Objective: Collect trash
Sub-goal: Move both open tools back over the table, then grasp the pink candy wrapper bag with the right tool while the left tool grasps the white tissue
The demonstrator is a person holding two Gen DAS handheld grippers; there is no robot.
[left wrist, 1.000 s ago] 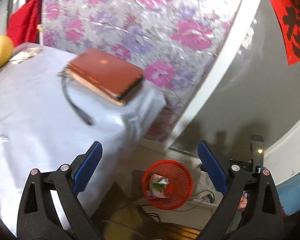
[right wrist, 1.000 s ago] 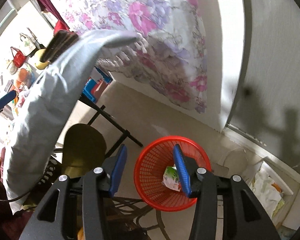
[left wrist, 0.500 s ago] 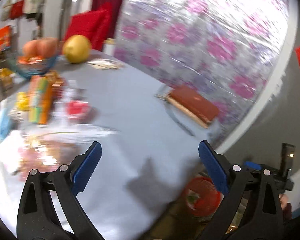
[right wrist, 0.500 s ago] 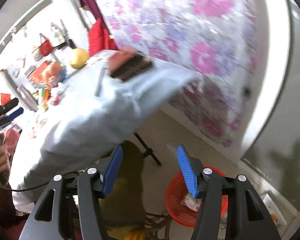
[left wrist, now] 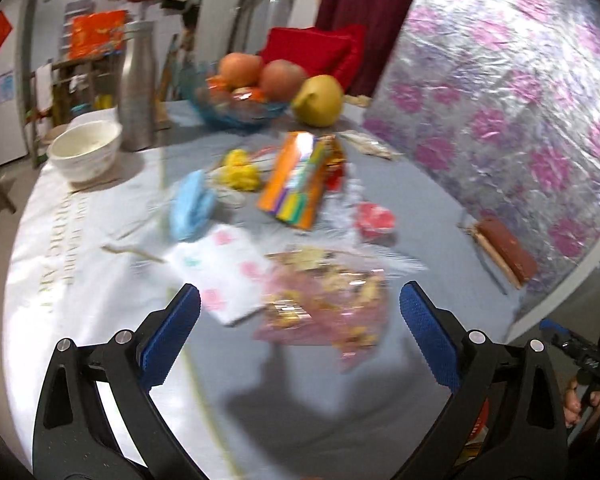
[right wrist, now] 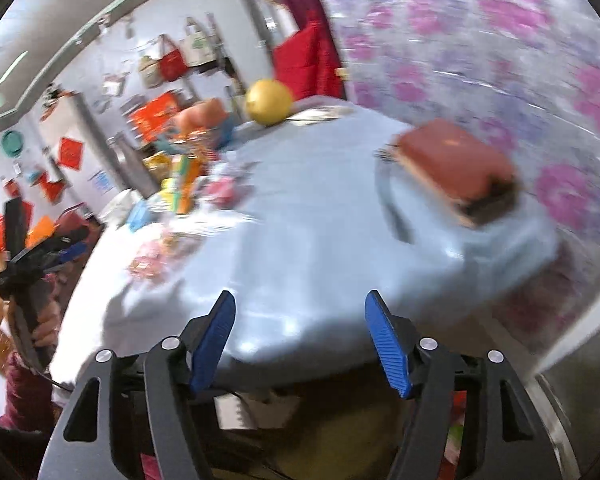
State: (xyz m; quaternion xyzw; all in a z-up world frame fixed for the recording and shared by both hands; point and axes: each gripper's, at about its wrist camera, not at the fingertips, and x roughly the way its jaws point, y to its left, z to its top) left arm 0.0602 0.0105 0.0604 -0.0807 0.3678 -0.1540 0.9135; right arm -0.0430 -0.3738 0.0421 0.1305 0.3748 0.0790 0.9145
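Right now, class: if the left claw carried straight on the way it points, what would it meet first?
Probably the crinkled pink-and-gold plastic wrapper lying on the grey tablecloth, between the open left claw pads; blur leaves depth uncertain.

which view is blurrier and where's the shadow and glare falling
Right wrist view is blurrier: the brown book and yellow fruit smear sideways. Left wrist view is sharper far off, soft on the pink bag; a dark shadow and glare lie on the tablecloth between the fingers.
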